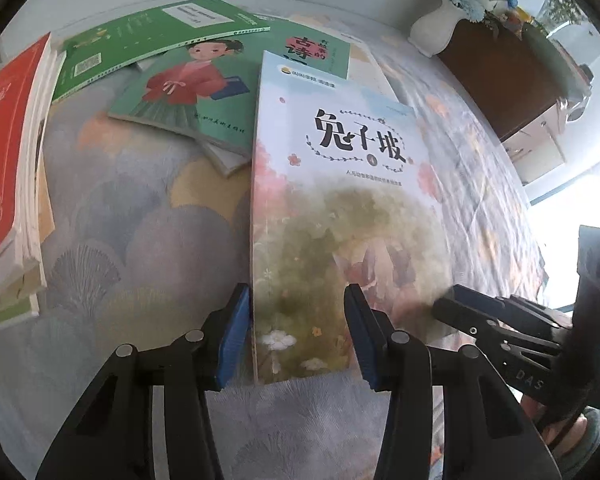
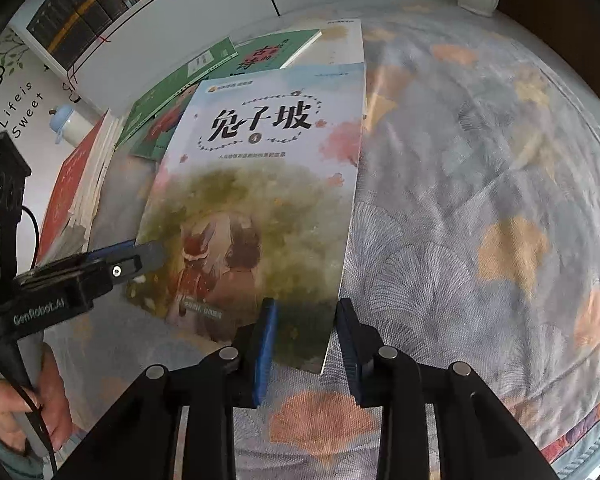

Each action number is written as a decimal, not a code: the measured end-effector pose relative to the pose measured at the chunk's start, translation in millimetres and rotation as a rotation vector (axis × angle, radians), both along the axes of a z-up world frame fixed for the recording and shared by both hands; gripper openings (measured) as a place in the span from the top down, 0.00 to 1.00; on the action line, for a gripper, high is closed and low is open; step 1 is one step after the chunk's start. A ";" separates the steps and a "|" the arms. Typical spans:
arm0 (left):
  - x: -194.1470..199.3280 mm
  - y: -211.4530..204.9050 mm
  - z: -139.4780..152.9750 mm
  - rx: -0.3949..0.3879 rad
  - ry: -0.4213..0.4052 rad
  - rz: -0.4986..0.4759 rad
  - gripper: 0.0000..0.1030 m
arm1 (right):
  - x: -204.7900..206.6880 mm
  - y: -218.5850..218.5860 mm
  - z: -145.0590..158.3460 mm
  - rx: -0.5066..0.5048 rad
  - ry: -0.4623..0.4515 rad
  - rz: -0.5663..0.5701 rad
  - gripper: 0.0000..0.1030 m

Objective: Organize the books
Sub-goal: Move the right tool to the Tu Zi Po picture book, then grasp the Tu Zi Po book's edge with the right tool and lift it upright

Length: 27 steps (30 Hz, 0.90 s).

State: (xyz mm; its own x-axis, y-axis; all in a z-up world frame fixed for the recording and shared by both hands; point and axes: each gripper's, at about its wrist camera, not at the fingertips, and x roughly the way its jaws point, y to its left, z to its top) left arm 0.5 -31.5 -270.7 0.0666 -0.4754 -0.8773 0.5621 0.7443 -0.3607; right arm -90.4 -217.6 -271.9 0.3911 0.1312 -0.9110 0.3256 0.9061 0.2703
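A pale blue book (image 1: 340, 208) with a rabbit picture and black title lies flat on the patterned tablecloth (image 1: 140, 220). My left gripper (image 1: 298, 340) straddles its near left corner, one blue pad beside the spine and the other over the cover, with a wide gap between the pads. In the right wrist view the same book (image 2: 260, 200) has its near right corner between the fingers of my right gripper (image 2: 306, 344), one pad above the cover and one past the edge. Both grippers are open. The left gripper (image 2: 152, 256) shows at the book's left edge, the right gripper (image 1: 444, 304) at its right edge.
Behind the book lie a green book with a girl in red (image 1: 188, 88) and a green workbook (image 1: 140, 40). A stack topped by a red book (image 1: 8, 152) sits at the left. A white vase (image 1: 436, 28) and brown box (image 1: 500, 80) stand at the back right. A hand (image 2: 20, 412) holds the left gripper's handle.
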 end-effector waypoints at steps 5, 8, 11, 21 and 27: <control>0.7 16.3 13.0 -0.124 0.054 0.036 0.58 | -5.4 -7.0 0.0 0.032 -0.016 -0.012 0.70; -2.3 21.4 18.2 -0.161 0.072 0.049 0.58 | -7.3 -15.2 -1.1 0.078 -0.019 -0.038 0.70; -6.1 23.3 31.3 -0.238 0.088 0.054 0.58 | -9.9 -23.0 -3.3 0.135 -0.025 -0.068 0.70; -12.7 3.5 31.3 -0.195 0.009 0.000 0.65 | -15.4 -25.6 -1.1 0.166 -0.046 -0.075 0.60; -11.9 -5.8 15.7 -0.148 -0.001 0.005 0.74 | -17.0 -21.7 -0.7 0.169 -0.054 -0.089 0.60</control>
State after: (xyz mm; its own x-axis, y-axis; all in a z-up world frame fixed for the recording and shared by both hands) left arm -11.4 -37.4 -255.0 0.0703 -0.5990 -0.7976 0.5588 0.6860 -0.4659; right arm -107.4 -239.3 -272.6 0.4559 0.2431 -0.8562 0.3831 0.8147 0.4354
